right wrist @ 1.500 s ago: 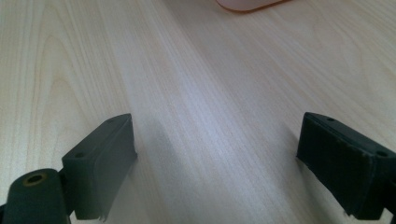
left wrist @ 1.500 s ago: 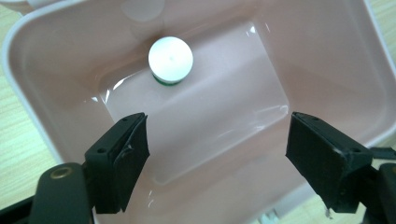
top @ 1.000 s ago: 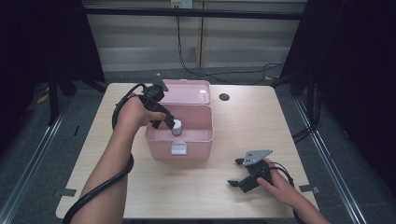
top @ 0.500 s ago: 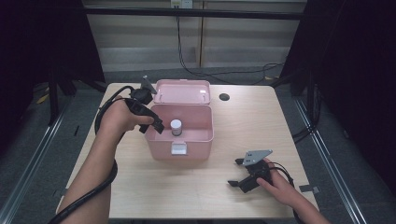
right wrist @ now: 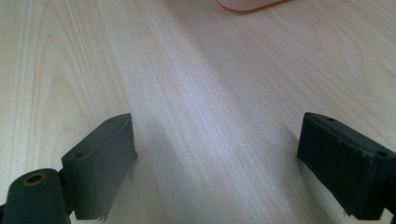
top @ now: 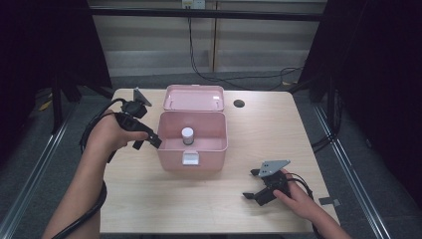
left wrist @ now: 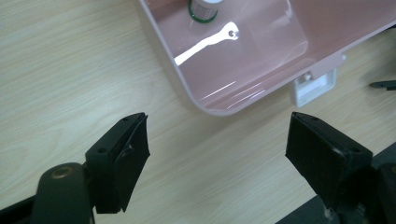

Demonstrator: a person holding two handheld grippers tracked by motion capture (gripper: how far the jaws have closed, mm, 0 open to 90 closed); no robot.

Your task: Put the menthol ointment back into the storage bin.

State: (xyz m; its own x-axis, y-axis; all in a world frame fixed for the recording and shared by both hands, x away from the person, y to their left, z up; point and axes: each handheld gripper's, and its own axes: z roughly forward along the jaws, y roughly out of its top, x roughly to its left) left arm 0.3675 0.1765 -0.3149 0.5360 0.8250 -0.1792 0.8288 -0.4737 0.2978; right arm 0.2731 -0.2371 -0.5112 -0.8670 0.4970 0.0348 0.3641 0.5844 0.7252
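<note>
From above, the open pink box [top: 193, 142] on the counter [top: 278, 134] holds a small jar [top: 187, 135] (upright), the left gripper [top: 147, 141] beside it; both gripper views show their fingers [left wrist: 119, 158] spread empty, the right gripper [right wrist: 219, 168] over bare wood.

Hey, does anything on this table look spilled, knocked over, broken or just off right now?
Nothing stands out. The pink box sits square on the table with its lid folded back, and the small white-capped bottle stands upright inside. The left gripper and right gripper are both open and empty.
</note>
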